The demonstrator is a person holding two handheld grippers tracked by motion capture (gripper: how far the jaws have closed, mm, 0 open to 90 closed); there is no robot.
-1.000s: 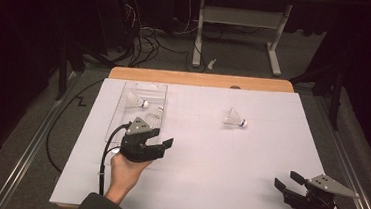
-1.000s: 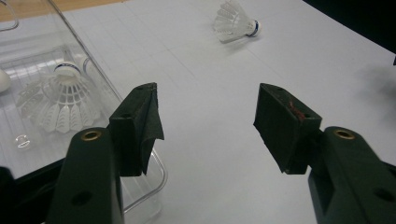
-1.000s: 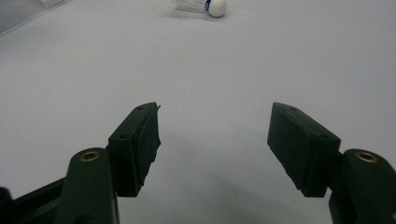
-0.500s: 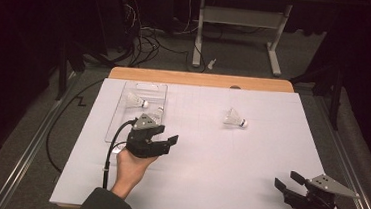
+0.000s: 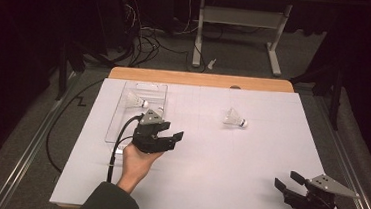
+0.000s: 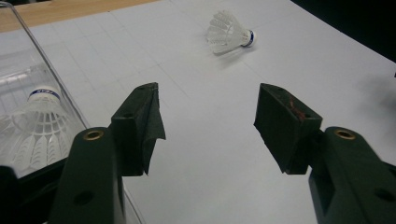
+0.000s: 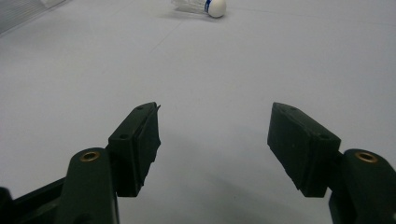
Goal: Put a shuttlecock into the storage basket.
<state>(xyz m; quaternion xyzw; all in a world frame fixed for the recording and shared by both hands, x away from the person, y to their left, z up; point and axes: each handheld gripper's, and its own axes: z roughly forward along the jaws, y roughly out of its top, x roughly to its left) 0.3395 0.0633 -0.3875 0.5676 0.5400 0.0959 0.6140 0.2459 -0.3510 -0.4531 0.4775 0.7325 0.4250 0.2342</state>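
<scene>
my left gripper (image 5: 171,136) jaws gape wide, empty; the loose shuttlecock (image 5: 234,118) looks featherlight and crushable, so i'd pinch its cork tip.

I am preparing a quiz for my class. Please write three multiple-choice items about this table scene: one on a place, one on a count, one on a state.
1. Where does the loose shuttlecock lie?
A. on the white table sheet
B. inside the clear box
C. on the floor

2. How many shuttlecocks are in view in all?
A. one
B. two
C. four

3. How do the left tongs stand?
A. shut on a shuttlecock
B. shut and empty
C. open and empty

Answers: 1 A, it rests on the sheet right of the clear box. 2 B, one on the sheet and one, the boxed shuttlecock, in the box. 3 C, the left gripper view shows a wide gap with only the sheet between the jaws.
</scene>
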